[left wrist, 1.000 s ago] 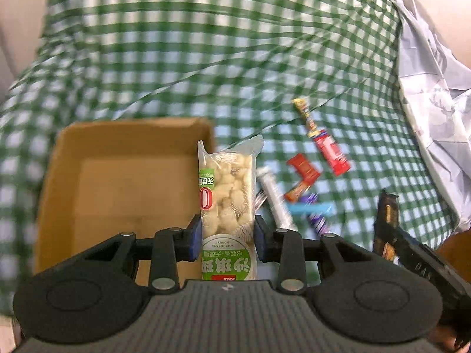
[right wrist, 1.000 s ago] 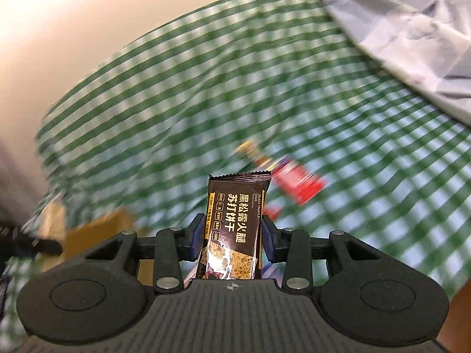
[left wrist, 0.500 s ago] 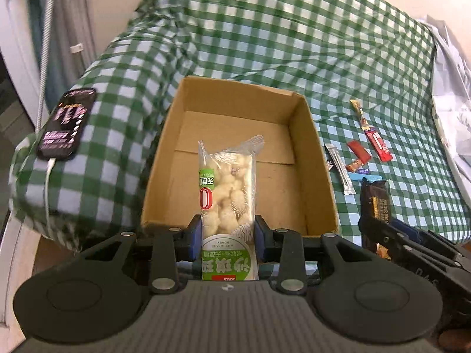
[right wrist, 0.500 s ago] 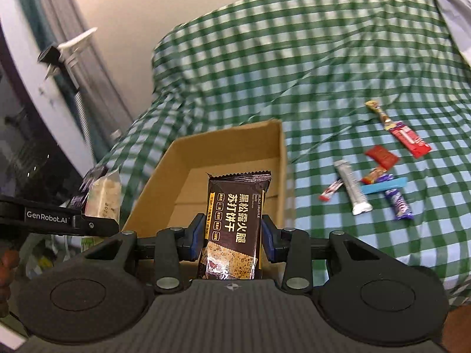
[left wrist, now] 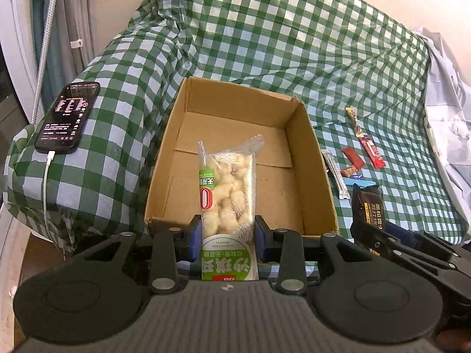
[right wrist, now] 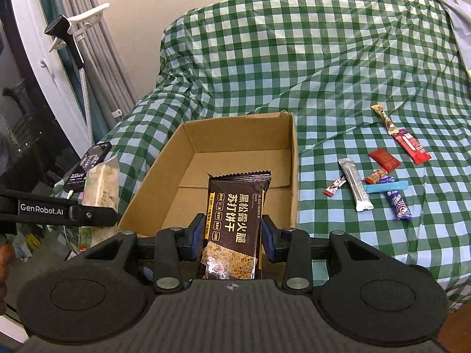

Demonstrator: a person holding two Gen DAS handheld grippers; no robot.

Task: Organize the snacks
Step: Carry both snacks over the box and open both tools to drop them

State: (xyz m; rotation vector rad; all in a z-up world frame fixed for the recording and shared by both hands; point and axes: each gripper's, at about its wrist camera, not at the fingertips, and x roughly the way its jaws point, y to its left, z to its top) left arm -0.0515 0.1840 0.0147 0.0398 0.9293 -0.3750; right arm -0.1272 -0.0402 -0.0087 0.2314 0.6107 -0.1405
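While both packets are held over the near edge of the cardboard box point(left wrist: 319, 176), the puffed snack bag point(left wrist: 226, 194) is pinched low by the left gripper point(left wrist: 227, 239) and the cracker packet point(right wrist: 235, 220) by the right gripper point(right wrist: 232, 239). Both look light, crinkly and crushable. Only in the left view is the phone point(left wrist: 68, 117) seen fully; only in the right view is the purple bar point(right wrist: 399, 206) seen whole.

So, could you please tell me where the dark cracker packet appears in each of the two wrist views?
Left wrist: the dark cracker packet is at the right edge, beyond the cardboard box.
Right wrist: bottom centre, clamped in the right gripper.
Shared landmark: the cardboard box.
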